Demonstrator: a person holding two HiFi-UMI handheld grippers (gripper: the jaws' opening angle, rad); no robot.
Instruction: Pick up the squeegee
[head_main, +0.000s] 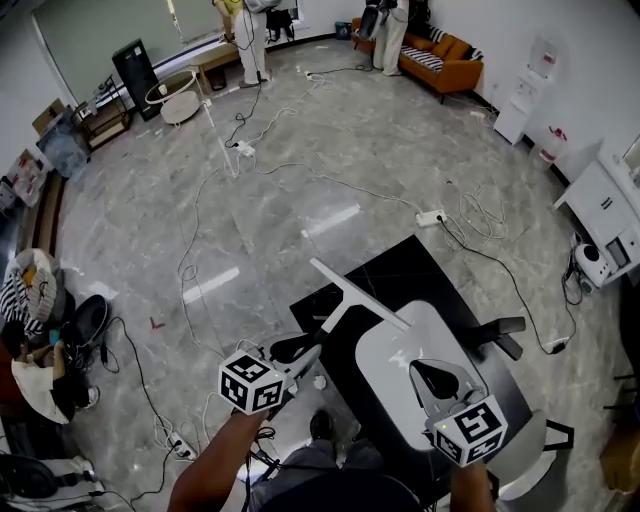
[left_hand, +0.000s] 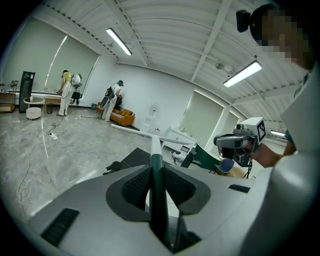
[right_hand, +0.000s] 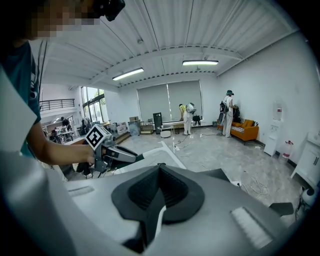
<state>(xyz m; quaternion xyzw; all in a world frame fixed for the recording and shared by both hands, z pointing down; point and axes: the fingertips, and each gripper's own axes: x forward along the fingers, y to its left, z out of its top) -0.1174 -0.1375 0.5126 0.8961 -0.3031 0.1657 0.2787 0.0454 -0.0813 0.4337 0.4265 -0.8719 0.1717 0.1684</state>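
1. Grey marble floor (head_main: 300, 180), with cables strewn across it.
2. Black bench (head_main: 400, 280), directly below the operator.
3. Squeegee (head_main: 352, 292): held by its handle end. The white shaft slants across the bench's left edge and the crossbar blade lies over the far-left corner. Whether the blade touches the bench cannot be determined.
4. Left gripper (left_hand: 158, 186): fingers (left_hand: 134, 187) are clenched on the squeegee's dark green handle.
5. Right gripper (right_hand: 160, 192): positioned over the bench's near-right part, fingers closed together with nothing between them.
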